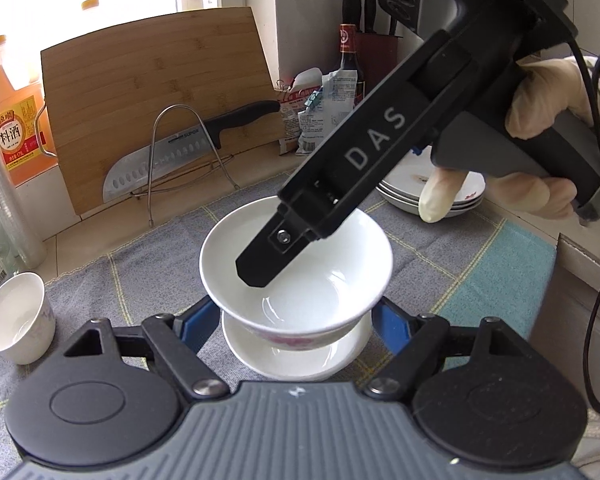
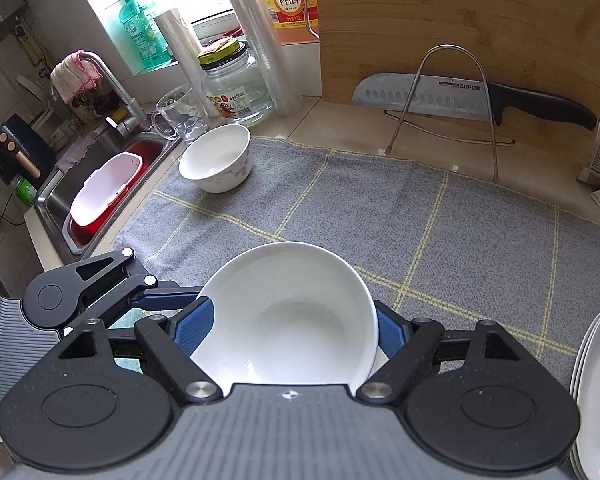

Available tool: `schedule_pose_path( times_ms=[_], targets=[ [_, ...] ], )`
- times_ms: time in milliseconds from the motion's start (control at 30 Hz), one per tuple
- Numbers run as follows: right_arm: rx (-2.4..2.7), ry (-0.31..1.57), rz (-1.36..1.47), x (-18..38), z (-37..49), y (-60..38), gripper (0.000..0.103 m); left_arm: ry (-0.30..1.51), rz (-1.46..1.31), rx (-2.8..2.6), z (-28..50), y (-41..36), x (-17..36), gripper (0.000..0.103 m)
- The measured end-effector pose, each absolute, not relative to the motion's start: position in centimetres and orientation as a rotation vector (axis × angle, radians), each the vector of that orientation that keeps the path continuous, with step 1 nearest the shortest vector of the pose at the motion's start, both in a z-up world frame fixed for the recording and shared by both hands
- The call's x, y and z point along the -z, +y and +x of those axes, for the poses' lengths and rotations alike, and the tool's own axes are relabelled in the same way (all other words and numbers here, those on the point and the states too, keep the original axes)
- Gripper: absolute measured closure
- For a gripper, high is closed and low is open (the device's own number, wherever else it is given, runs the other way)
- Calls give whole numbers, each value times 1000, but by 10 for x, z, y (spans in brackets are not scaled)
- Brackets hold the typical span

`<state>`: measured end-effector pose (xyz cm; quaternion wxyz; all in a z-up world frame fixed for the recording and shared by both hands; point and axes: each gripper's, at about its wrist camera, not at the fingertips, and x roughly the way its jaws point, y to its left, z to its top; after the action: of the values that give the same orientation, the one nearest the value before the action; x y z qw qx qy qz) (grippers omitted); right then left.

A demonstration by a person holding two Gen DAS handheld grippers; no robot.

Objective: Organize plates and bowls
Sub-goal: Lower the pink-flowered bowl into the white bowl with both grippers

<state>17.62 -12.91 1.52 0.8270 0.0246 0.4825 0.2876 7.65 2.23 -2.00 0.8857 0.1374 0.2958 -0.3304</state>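
A white bowl (image 1: 300,280) with a pink flower print sits between the blue pads of my left gripper (image 1: 292,312), which is shut on its lower sides. Right under it lies a small white dish (image 1: 296,360); whether they touch I cannot tell. The same bowl (image 2: 288,320) fills the right wrist view, between the spread jaws of my right gripper (image 2: 292,308), which stands open. One black finger (image 1: 260,264) of that gripper reaches over the bowl's inside. A second white bowl (image 2: 216,160) stands at the cloth's far left corner. A stack of plates (image 2: 596,400) is at the right.
A grey checked cloth (image 2: 460,240) covers the counter. Behind it a wire rack (image 2: 448,100) holds a big knife (image 2: 460,96) against a bamboo board (image 2: 440,8). A sink (image 2: 100,184), glass mug (image 2: 180,116), jar (image 2: 236,88) and bottles line the left. A gloved hand (image 1: 548,92) holds the right gripper.
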Motion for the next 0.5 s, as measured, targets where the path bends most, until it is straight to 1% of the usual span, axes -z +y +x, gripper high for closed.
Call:
schedule_pose_path(
  times_ms=[500],
  targets=[
    [-594,1051,52,5,176,-130,16,656,306,680,83,16,35,20]
  ],
)
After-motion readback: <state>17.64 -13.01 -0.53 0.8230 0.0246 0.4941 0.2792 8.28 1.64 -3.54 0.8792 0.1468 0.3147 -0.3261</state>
